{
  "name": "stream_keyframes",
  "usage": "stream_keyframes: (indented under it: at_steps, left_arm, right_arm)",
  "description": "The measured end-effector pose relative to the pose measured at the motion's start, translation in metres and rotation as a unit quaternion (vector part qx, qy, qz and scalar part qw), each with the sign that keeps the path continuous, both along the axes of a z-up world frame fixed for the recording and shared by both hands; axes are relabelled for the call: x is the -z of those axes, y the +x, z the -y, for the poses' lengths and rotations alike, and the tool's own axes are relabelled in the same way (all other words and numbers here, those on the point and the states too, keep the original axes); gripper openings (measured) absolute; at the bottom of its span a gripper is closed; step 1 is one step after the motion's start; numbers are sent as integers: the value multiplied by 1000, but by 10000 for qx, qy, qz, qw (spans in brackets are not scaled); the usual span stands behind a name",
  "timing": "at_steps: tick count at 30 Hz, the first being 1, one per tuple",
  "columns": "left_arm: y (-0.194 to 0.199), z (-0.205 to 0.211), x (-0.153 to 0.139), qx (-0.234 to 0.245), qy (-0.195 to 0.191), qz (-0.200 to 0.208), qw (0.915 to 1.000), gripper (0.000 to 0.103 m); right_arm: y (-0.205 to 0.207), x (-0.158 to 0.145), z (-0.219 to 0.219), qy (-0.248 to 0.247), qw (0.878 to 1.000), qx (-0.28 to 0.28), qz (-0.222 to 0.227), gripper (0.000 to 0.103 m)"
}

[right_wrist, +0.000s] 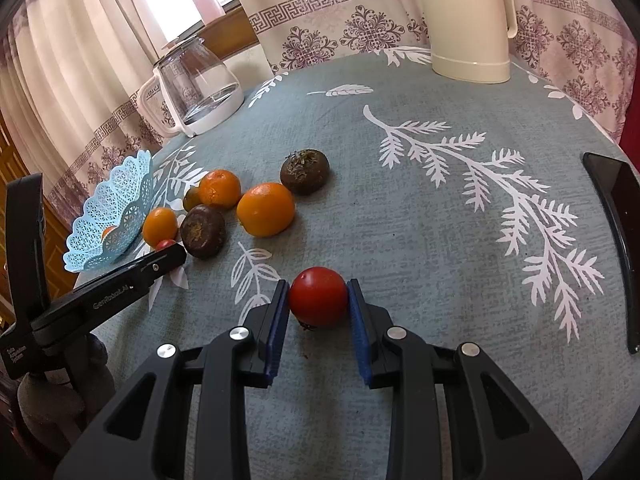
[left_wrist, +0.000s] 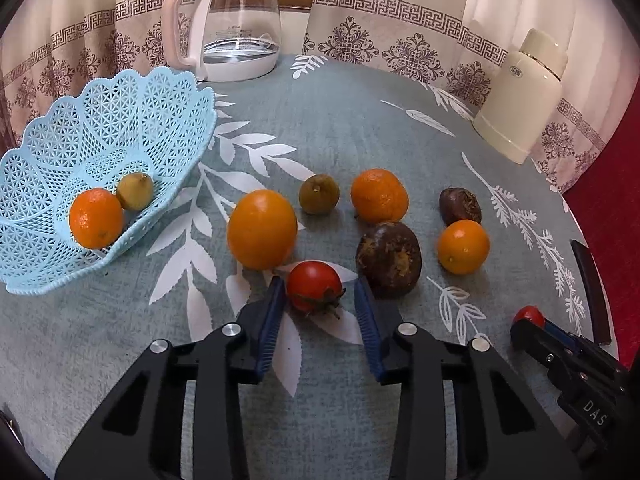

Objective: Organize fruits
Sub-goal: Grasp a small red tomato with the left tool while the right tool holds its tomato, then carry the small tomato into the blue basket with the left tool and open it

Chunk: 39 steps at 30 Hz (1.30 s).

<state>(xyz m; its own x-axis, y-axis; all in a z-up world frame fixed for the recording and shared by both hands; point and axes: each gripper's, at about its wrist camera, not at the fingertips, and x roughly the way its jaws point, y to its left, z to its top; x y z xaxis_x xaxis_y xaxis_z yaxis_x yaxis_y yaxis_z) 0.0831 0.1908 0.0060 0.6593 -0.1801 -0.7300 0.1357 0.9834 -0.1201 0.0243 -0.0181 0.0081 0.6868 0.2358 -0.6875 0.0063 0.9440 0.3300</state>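
A round tabletop (right_wrist: 420, 216) is seen draped in a grey-green cloth printed with white leaf sprays, with patterned cream curtains (left_wrist: 400, 20) hung close behind it.

Nearest the left wrist camera, the left claw (left_wrist: 320, 294) is held open around a red tomato (left_wrist: 315, 286) resting on the cloth; the left pad appears to be touching the tomato, while a gap is left at the right pad. Just beyond it, a large orange (left_wrist: 262, 229) and a dark brown fruit (left_wrist: 388, 258) are set on either side. Farther back, a small green-brown fruit (left_wrist: 319, 193), a tangerine (left_wrist: 379, 195), a second dark fruit (left_wrist: 460, 205) and a small orange (left_wrist: 463, 246) are scattered near one another. To the left, a pale blue lattice basket (left_wrist: 120, 120) is placed at the cloth's edge, with one orange (left_wrist: 96, 218) and one yellowish fruit (left_wrist: 134, 191) inside it.

In the right wrist view, the right claw (right_wrist: 318, 300) is closed on a second tomato (right_wrist: 318, 302), both blue pads pressed against its sides. Open cloth is left ahead and to the right of it, up to a black curved strip (right_wrist: 616, 240) near the right rim.

At the far edge, a glass kettle (left_wrist: 236, 20) with a pink handle and a cream jug (right_wrist: 468, 20) are stood against the curtains.
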Motion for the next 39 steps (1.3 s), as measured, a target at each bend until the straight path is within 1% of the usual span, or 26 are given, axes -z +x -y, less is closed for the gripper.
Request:
stream_keyframes:
  at_steps: [3, 10, 20, 25, 28, 39]
  left_arm:
    - [0, 1, 1, 19, 13, 3, 10000, 28]
    - [-11, 2, -3, 141, -36, 65, 9999, 28]
    - [-25, -13, -28, -83, -2, 412, 9991, 28]
    - [-29, -26, -42, -286, 37, 610, 9977, 28]
    - [-30, -41, -49, -478, 62, 703, 9964, 28]
    - [-21, -103, -54, -1318, 180, 753, 9882, 28]
  right_arm:
    - [0, 0, 0, 1, 10000, 0, -1, 29]
    - [0, 0, 0, 3, 10000, 1, 5, 29]
    - [0, 0, 0, -3, 10000, 1, 3, 29]
    - [0, 0, 0, -5, 10000, 0, 4, 29]
    - [0, 0, 0, -7, 10000, 0, 5, 29]
    - [0, 0, -1, -51, 10000, 9, 1, 29]
